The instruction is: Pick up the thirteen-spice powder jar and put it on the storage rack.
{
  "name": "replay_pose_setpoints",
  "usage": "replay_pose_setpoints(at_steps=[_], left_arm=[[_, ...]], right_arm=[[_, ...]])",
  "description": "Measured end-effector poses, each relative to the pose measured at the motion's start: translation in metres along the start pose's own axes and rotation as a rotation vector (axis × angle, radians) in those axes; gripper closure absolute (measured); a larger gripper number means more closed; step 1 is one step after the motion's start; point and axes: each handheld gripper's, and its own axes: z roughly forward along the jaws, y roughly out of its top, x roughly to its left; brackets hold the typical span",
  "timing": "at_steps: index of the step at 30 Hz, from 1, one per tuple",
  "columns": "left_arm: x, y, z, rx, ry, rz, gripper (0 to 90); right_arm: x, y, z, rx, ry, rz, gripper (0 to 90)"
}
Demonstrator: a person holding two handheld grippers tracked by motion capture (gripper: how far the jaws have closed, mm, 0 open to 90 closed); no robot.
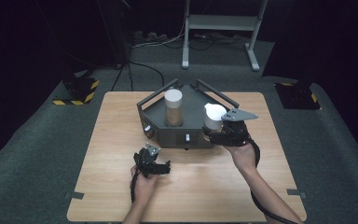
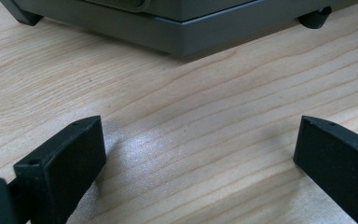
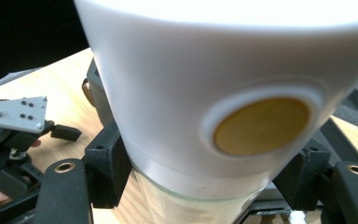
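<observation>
While my right gripper (image 1: pixel 213 132) clamps it from both sides, the white-capped jar (image 3: pixel 223 93) sits at the right front corner of the grey tray (image 1: pixel 191 133). Its cap is smooth and white, flaring wider upward, with a round tan disc (image 3: pixel 261 125) set in a raised ring; below the cap, clear glass shows pale contents. My left gripper (image 1: pixel 165 168) rests on the wooden table (image 2: pixel 177 107), jaws spread wide with nothing between them

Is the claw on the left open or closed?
Open. The left claw has its two black jaws far apart, with bare wooden table between them and nothing held.
</observation>
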Motion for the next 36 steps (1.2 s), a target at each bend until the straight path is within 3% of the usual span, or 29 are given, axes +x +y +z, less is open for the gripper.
replay_pose_setpoints(at_steps=[9,18,23,30,36], left_arm=[[0.0,0.0,0.0,-0.001,0.002,0.002,2.6],[0.0,0.0,0.0,-0.001,0.002,0.002,2.8],[-0.001,0.0,0.0,-0.001,0.002,0.001,2.8],[-0.001,0.0,0.0,-0.001,0.002,0.002,2.8],[-0.001,0.0,0.0,-0.001,0.002,0.002,2.8]], right_arm=[[-0.009,0.006,0.007,-0.013,-0.002,0.048,30.3],[-0.012,0.013,0.02,-0.011,-0.018,0.059,30.3],[-0.011,0.018,0.027,-0.003,-0.039,0.072,30.2],[-0.013,0.023,0.038,0.01,-0.1,0.13,30.2],[-0.009,0.031,0.047,0.031,-0.149,0.119,30.2]])
